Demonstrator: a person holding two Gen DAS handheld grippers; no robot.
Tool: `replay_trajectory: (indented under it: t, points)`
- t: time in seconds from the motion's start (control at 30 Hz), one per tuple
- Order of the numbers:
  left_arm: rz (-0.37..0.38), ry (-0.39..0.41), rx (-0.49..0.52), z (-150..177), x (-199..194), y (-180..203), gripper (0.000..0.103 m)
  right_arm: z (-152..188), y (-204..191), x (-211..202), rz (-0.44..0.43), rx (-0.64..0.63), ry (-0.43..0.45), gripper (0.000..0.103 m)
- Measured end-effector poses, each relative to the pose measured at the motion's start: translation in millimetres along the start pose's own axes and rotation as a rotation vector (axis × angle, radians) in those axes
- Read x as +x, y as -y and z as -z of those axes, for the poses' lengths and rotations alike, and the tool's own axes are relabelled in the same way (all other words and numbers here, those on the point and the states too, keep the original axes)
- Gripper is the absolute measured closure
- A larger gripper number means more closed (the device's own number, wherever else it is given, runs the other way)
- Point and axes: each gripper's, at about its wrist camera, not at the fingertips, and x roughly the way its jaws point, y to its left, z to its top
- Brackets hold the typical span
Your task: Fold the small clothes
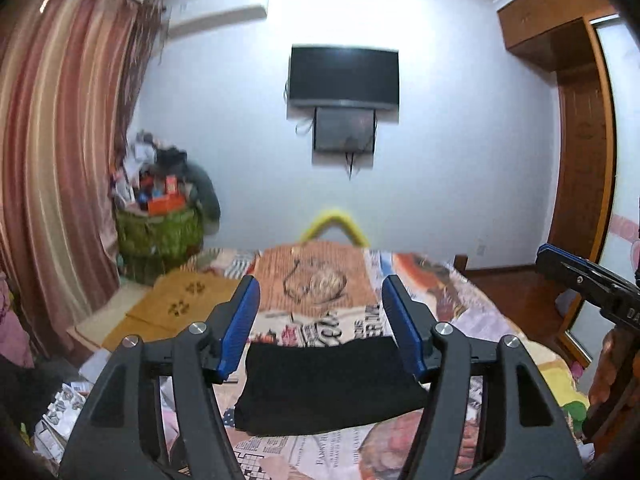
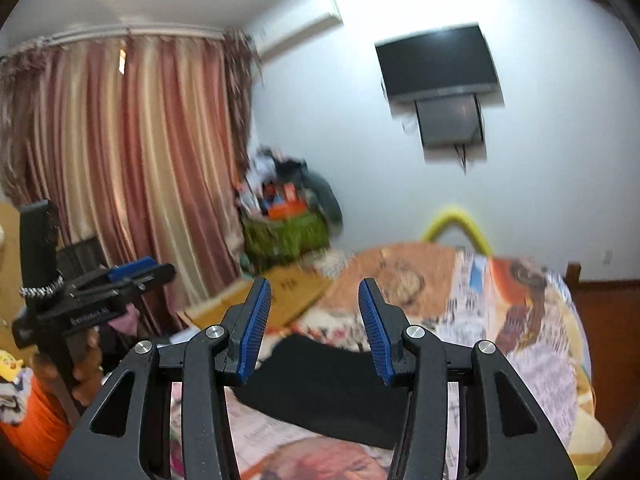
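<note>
The black cloth [image 1: 328, 388] lies folded on the bed [image 1: 472, 312]. Both the left gripper [image 1: 320, 308] and right gripper [image 2: 315, 312] have jaws wide open, holding nothing. Next, maybe reach down for another fold.

One black garment [image 1: 332, 388], seemingly folded.

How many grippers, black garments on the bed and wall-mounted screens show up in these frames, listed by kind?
Grippers: 2, the left gripper and the right gripper, both open
Black garments: 1, the black cloth lying on the bed
Wall-mounted screens: 2, the large screen with the small screen below it
Total: 5
</note>
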Motion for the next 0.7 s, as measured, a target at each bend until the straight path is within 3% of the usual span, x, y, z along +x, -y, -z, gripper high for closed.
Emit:
replay_trajectory:
  t: [0.07,0.17,0.33,0.37,0.53,0.7]
  points:
    - [0.000,0.031,-0.002,1.6,-18.7,8.4,0.036,0.0,-10.5,-13.9,-0.007,-0.010,0.030,0.061]
    - [-0.009,0.068,-0.009,5.7,-40.8,17.1,0.027,3.4,-25.0,-26.7,0.008,-0.047,0.050,0.052]
    - [-0.038,0.107,-0.002,12.0,-64.7,27.6,0.004,11.1,-39.7,-32.8,0.062,-0.102,0.066,0.020]
    - [-0.043,0.112,-0.001,12.6,-66.9,28.6,0.000,11.9,-40.0,-32.6,0.072,-0.105,0.069,0.018]
    - [-0.049,0.127,0.014,16.9,-77.9,35.1,0.000,12.6,-40.0,-33.2,0.108,-0.101,0.069,0.000]
    - [-0.038,0.123,-0.005,19.0,-78.2,37.6,0.000,16.3,-41.5,-39.1,0.125,-0.107,0.057,0.000]
